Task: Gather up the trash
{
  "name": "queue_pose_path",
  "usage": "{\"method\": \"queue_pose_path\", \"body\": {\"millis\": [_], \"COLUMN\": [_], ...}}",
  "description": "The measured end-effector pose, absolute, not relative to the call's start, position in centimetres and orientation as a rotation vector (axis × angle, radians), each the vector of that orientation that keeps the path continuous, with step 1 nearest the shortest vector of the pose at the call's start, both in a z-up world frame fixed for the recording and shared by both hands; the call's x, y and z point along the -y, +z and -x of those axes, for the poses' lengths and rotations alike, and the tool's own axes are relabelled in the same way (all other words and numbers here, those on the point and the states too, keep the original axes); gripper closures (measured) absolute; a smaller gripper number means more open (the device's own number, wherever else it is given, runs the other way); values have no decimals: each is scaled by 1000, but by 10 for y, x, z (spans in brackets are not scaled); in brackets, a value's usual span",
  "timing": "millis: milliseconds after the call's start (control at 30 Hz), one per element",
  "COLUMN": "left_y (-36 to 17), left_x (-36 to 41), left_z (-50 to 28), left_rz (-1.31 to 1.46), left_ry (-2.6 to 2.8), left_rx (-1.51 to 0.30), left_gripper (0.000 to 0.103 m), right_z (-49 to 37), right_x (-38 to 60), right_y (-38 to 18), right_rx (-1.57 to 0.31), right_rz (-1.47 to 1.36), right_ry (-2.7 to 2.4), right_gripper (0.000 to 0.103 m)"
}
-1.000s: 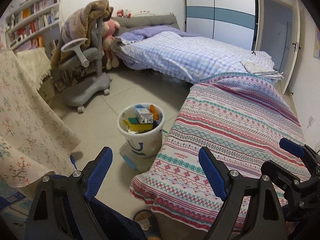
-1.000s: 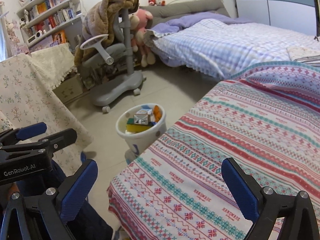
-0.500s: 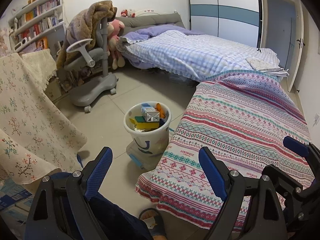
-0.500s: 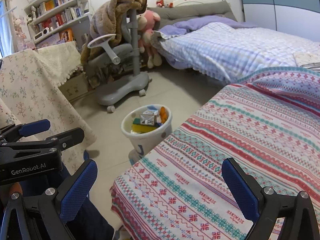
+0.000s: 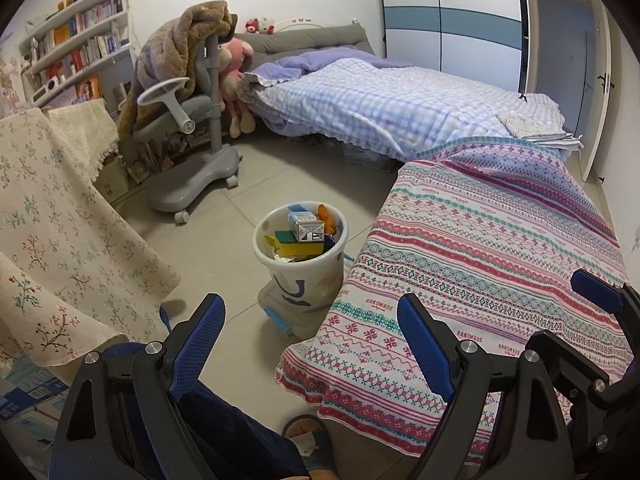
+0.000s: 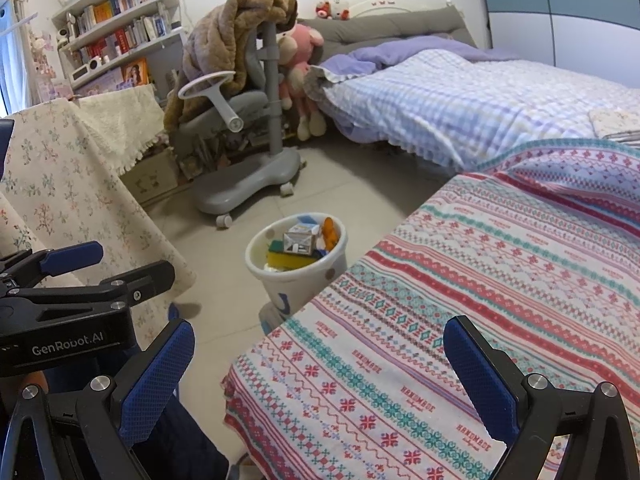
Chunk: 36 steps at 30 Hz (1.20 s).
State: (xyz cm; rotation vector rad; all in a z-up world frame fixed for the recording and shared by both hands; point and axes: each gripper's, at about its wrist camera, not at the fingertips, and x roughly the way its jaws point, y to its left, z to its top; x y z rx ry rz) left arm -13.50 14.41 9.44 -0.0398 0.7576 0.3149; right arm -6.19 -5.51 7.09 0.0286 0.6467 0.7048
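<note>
Trash bin [image 5: 300, 256] full on floor, both grippers' fingers [image 5: 196, 344] wide apart, empty

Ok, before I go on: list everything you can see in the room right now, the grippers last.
trash bin: 1, white, on floor beside patterned bed, full
carton: 1, grey-white, on top of the bin's trash
patterned bed: 1, pink-teal stripes, right foreground
checked bed: 1, blue-lilac, far side
desk chair: 1, grey, brown blanket over it
plush toy: 1, pink, behind chair
bookshelf: 1, white, left wall
floral cloth: 1, cream, left
left gripper: open, empty
right gripper: open, empty
</note>
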Motion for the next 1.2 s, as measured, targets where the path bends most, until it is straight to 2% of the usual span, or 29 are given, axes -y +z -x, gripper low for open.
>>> {"method": "queue_pose_path", "body": {"millis": [1200], "left_y": [96], "left_x": [-134], "left_z": [138], "left_rz": [11], "left_ry": [297], "left_rx": [-748], "left_gripper": [13], "right_z": [62], "right_x": [53], "right_y": [70], "right_rx": [-642], "right_rz": [-32], "right_ry": [708], "right_gripper": [0]}}
